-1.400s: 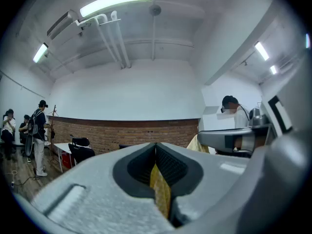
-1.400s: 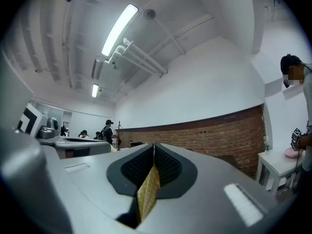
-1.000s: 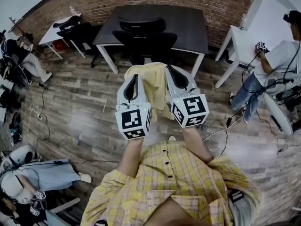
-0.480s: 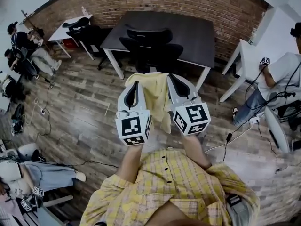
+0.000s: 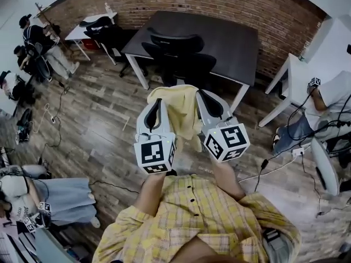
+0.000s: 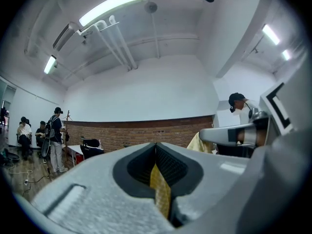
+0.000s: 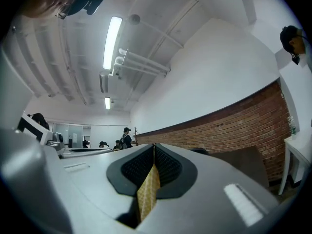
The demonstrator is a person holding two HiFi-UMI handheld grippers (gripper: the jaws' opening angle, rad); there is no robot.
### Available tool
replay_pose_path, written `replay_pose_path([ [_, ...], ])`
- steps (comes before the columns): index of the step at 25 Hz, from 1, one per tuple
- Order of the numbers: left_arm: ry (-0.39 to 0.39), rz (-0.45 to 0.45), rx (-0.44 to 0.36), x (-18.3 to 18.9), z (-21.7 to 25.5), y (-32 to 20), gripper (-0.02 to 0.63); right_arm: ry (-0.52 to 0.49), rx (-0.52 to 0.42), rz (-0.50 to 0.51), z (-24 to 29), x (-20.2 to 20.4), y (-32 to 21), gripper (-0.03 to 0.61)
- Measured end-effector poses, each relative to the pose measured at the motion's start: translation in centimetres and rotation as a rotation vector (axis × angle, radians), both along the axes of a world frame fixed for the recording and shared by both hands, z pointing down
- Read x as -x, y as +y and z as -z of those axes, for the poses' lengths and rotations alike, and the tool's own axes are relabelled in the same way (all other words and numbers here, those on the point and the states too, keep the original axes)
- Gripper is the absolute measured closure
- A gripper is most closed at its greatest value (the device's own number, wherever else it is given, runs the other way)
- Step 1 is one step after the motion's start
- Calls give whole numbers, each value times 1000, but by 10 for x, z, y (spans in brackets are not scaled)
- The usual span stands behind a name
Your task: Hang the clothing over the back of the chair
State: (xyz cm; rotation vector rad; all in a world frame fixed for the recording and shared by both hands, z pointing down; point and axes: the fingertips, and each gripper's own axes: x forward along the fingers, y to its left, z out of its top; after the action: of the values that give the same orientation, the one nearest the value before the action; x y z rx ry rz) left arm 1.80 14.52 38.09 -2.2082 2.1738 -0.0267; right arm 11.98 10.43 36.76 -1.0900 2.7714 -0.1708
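Two claws: my left claw (image 5: 156, 104) and right claw (image 5: 207, 98) are each clamped tight on a fold of the yellow clothing (image 5: 181, 113).
Clothing: it hangs between them in the air, well short of the chair (image 5: 184, 59).
Risk: my thin pinch may slip, or the loose hem may catch the seat.
Pose: both my forearms reach forward, side by side.

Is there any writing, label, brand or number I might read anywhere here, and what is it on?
No word, number or brand is readable in any view.
Marker cube of the left gripper: black-and-white squares, no letters.
Marker cube of the right gripper: the same.
Yellow clothing that both hold: no print shows.
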Motion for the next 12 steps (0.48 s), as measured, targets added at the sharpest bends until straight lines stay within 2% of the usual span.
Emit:
replay_pose_path([
  [4, -3, 13, 17, -3, -3, -6, 609, -28, 25, 40, -1, 0, -5, 565],
  [12, -4, -6, 20, -2, -9, -27, 609, -23, 31, 30, -7, 2, -30, 564],
])
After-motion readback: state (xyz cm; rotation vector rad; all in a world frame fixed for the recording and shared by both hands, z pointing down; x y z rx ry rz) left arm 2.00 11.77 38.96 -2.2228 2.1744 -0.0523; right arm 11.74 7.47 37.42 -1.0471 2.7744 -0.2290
